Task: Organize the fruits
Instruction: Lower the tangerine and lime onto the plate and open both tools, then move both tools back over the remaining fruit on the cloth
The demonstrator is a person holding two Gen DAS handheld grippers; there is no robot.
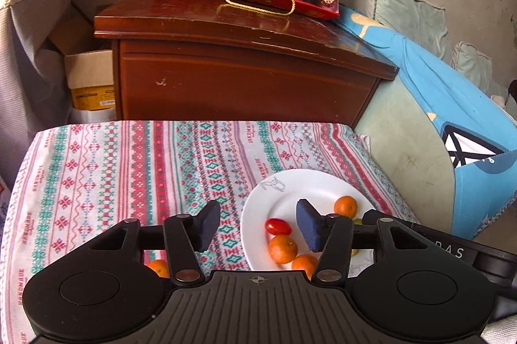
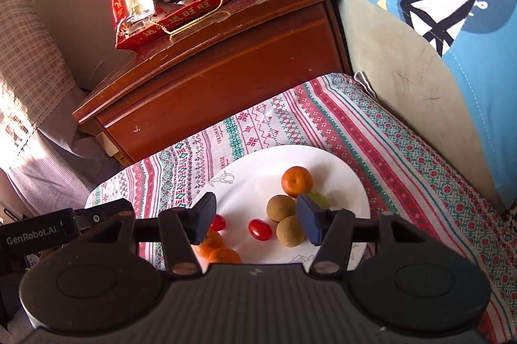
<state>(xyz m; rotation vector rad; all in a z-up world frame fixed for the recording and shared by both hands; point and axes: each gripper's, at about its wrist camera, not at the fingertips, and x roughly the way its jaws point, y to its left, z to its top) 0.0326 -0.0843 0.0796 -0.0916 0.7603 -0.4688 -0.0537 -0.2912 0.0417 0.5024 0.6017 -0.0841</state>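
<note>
Two hand-held grippers tilt downward over a patterned cloth (image 1: 129, 156), both with jaws moderately parted and nothing between the pads. In the left wrist view, the left gripper (image 1: 258, 226) hangs over the near-left rim of a white plate (image 1: 284, 195); one mandarin (image 1: 158, 267) lies off the plate on the cloth at its seven o'clock, half hidden. In the right wrist view, the right gripper (image 2: 257, 219) hovers above the plate's near half, with a cherry tomato (image 2: 259, 229) showing in the gap and two brown longans (image 2: 281, 208) just by its right pad. Counted on the plate: three mandarins, two cherry tomatoes, two longans and one partly hidden green fruit (image 2: 318, 198).
</note>
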